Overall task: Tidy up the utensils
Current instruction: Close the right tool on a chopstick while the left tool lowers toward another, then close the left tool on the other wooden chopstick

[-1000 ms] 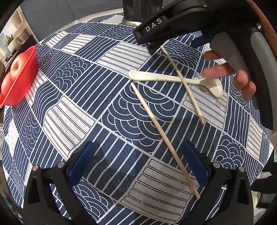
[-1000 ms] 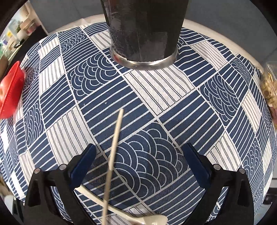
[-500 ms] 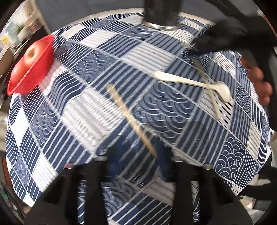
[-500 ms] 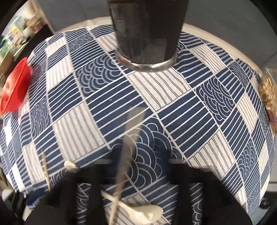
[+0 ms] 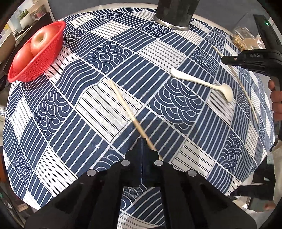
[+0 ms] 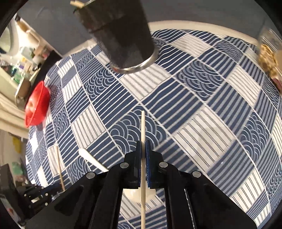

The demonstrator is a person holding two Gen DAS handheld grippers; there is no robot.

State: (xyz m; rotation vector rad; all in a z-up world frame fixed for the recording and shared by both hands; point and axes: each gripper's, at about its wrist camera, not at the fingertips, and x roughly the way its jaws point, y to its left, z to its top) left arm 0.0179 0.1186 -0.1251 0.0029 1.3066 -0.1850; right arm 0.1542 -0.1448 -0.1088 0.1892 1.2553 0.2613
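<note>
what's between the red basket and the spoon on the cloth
In the left wrist view, only bare tablecloth and the raised chopstick in the left gripper separate the red basket from the spoon.

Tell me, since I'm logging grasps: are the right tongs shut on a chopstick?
Yes, shut on it: the right tongs have their blue pads pressed against the chopstick, which sticks out beyond them.

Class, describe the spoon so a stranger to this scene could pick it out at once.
Start at the round table's blue-and-white patterned cloth, then look right of centre, below the dark cylindrical holder. The cream spoon lies flat there. Unlike the thin straight chopsticks nearby, it has a broad rounded bowl and no gripper holds it.
</note>
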